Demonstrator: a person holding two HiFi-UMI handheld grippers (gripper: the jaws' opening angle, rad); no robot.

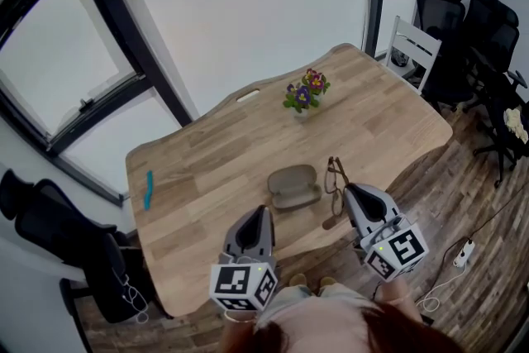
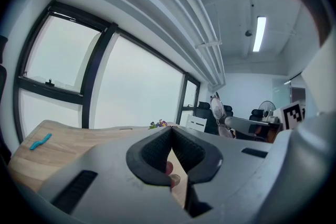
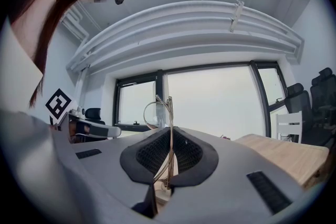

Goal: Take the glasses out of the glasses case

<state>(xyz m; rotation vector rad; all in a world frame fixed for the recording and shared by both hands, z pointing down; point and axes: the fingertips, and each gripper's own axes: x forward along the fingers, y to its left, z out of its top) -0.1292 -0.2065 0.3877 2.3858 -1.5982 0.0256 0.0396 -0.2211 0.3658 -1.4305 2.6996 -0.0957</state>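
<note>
Both jaws of the right gripper [image 1: 350, 191] clamp glasses [image 1: 335, 178] near the table [image 1: 215, 169] edge.

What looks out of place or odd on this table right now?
Nothing looks spilled or broken. The glasses are pinched in the right tongs, beside the glasses case, which looks open. The one stray thing is a small blue object lying alone near the left edge of the table.

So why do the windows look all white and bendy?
Head view: the wide lens bows the window frame, and daylight washes the panes white. Left gripper view: same bending, plus the ceiling lamp glares. Right gripper view: the glasses in the right gripper show thin against the bright panes.
</note>
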